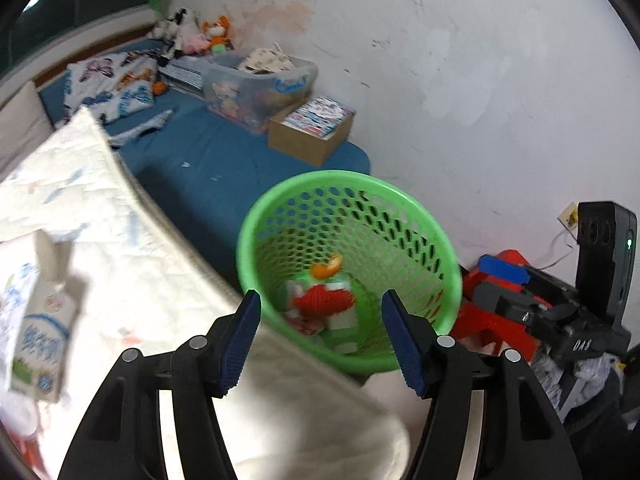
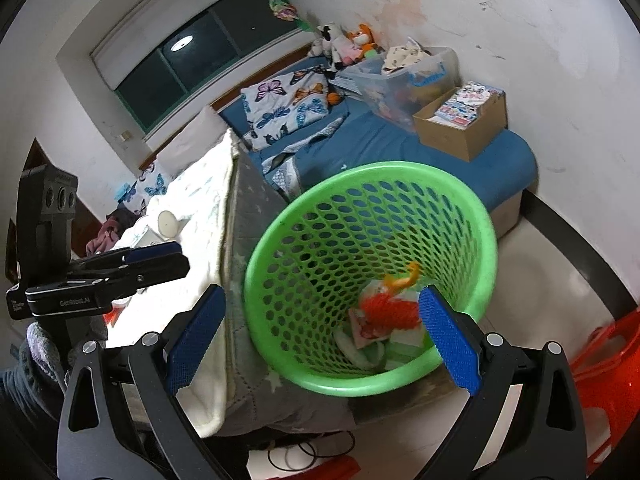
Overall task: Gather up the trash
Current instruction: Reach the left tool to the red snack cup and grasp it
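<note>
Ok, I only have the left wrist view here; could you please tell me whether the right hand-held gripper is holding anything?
Observer: No, the right hand-held gripper is open and empty, with the green basket just ahead of it.
Operator: Thank you. Is anything lying on the floor on your side?
Observer: Yes, a black cable lies looped on the floor, just below the hanging grey quilt.

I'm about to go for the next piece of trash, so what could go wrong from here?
The carton lies on soft, rumpled bedding, so it may tip or slide when a claw closes on it. The basket sits tight against the bed edge; a swing of the left claw could knock it over and spill the trash.
</note>
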The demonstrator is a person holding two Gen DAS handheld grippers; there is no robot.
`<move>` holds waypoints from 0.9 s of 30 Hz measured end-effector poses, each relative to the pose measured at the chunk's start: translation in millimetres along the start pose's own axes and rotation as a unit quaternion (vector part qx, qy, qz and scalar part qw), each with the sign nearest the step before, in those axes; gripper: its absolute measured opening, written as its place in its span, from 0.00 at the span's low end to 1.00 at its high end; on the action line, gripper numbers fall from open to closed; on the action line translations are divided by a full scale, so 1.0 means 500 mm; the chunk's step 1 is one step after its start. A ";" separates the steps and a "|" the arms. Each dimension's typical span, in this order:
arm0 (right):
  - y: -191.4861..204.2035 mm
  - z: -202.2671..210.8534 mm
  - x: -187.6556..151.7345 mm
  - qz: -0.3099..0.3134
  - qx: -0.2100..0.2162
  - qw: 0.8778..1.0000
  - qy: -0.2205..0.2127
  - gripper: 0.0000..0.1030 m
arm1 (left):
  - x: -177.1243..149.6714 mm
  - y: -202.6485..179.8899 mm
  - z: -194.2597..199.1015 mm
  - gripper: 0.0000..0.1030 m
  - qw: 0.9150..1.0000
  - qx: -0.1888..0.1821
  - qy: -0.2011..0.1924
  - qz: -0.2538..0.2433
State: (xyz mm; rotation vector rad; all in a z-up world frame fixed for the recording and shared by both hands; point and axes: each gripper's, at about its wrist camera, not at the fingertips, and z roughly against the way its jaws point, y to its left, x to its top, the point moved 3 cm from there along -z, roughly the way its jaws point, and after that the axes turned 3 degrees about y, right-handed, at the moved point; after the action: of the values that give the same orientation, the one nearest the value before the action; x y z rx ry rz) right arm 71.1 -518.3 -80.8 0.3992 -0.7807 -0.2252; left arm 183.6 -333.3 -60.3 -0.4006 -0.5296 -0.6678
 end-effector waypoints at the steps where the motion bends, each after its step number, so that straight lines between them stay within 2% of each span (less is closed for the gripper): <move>1: 0.010 -0.001 -0.001 0.005 0.002 1.000 0.001 0.93 | -0.009 0.009 0.014 0.59 1.000 0.007 -0.006 0.000; 11: 0.121 -0.045 0.002 0.041 0.030 0.998 0.020 0.93 | -0.104 0.126 0.165 0.59 0.995 0.067 -0.057 0.042; 15: 0.176 -0.069 0.006 0.062 0.043 0.997 0.030 0.93 | -0.144 0.186 0.223 0.59 0.989 0.112 -0.077 0.058; 20: 0.244 -0.097 0.003 0.087 0.059 0.994 0.041 0.93 | -0.202 0.280 0.304 0.59 0.977 0.149 -0.104 0.110; 24: 0.302 -0.119 0.000 0.109 0.075 0.990 0.053 0.93 | -0.241 0.353 0.346 0.65 0.969 0.181 -0.107 0.131; 27: 0.345 -0.134 -0.004 0.124 0.085 0.987 0.059 0.93 | -0.256 0.392 0.357 0.67 0.970 0.182 -0.092 0.129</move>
State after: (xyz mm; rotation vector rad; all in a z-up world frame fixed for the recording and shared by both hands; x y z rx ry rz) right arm 126.7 -344.3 -51.2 0.4676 -0.7265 0.0988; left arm 171.5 -40.9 -27.4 -0.1800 -0.7469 -0.2731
